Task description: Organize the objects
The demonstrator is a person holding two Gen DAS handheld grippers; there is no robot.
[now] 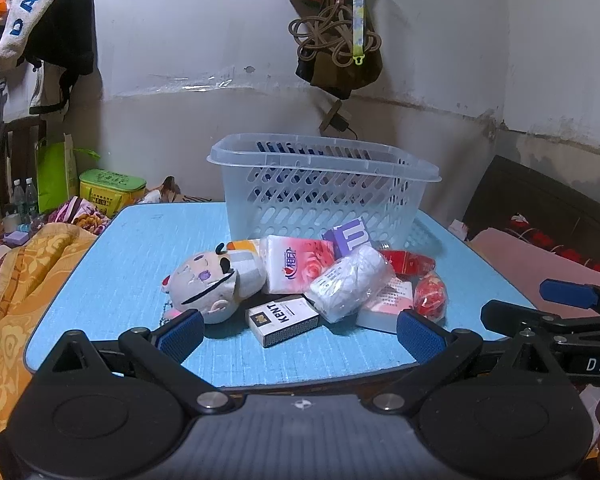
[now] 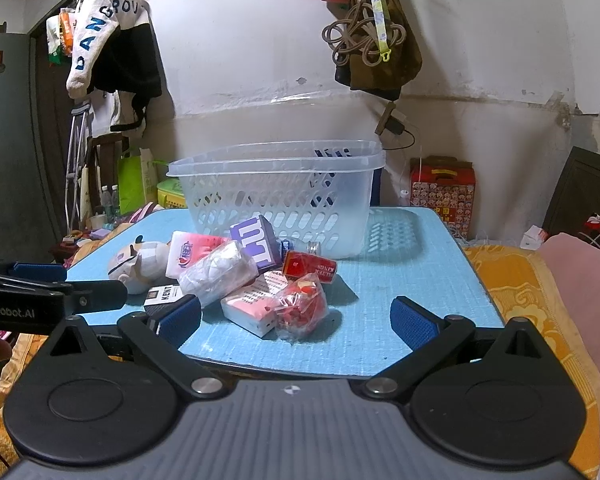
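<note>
Both hand-held grippers, left [image 1: 300,334] and right [image 2: 296,322], are hovering spread and empty before the pile [image 1: 312,284] lying on the tabletop [image 1: 132,272] before the basket [image 1: 324,184], where overlapping things are risking sliding off.

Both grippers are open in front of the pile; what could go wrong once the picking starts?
The wrapped white bundle lies on top of the KENT pack, so pulling the pack first may tumble it. The crinkly red packet could slip from a gripper. The light basket may slide if bumped.
</note>
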